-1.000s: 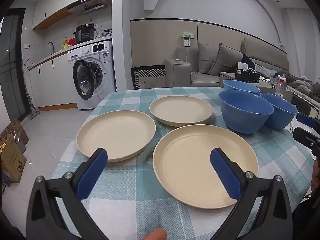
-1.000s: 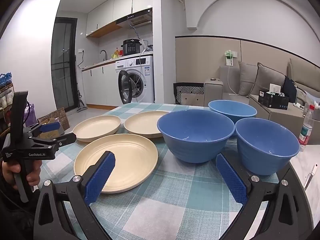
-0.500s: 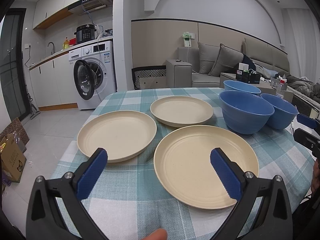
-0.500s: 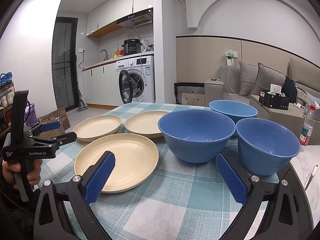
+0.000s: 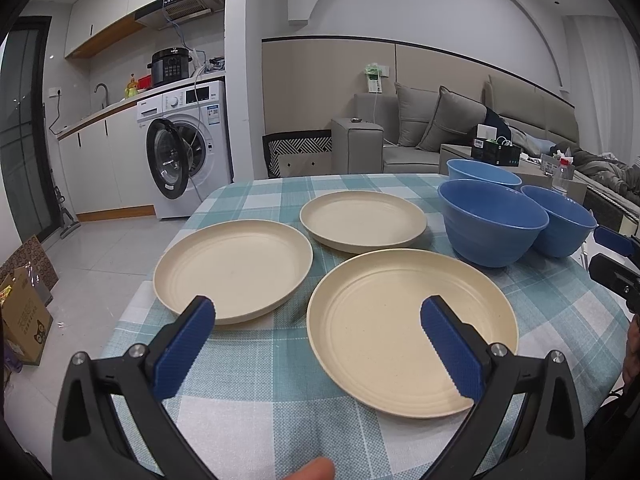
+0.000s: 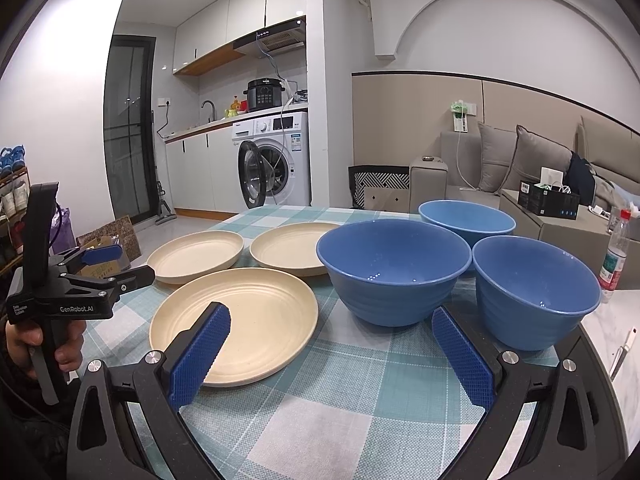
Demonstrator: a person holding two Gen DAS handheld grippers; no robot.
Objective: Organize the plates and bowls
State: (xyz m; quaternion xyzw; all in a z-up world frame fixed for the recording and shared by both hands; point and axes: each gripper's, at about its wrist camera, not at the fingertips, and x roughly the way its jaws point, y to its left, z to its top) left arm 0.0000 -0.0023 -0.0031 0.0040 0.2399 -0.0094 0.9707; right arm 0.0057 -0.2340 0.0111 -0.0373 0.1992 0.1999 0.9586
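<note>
Three cream plates lie apart on the checked tablecloth: a near one [image 5: 408, 328], a left one [image 5: 232, 264] and a far one [image 5: 362, 220]. Three blue bowls stand upright to their right: a middle one [image 6: 394, 268], a right one [image 6: 534, 292] and a far one [image 6: 466, 216]. My left gripper [image 5: 316, 340] is open and empty, above the near edge between the left and near plates. My right gripper [image 6: 330, 348] is open and empty, in front of the near plate [image 6: 236, 316] and the middle bowl. The left gripper also shows in the right wrist view [image 6: 100, 264].
The table [image 5: 256, 400] has rounded edges; floor drops off at left. A plastic bottle [image 6: 614, 256] stands at the far right past the bowls. A washing machine [image 5: 188, 148] with open door and a sofa [image 5: 440, 136] are beyond the table.
Both grippers have drifted very slightly; the view shifted a little. Nothing on the table has moved and both grippers stay open.
</note>
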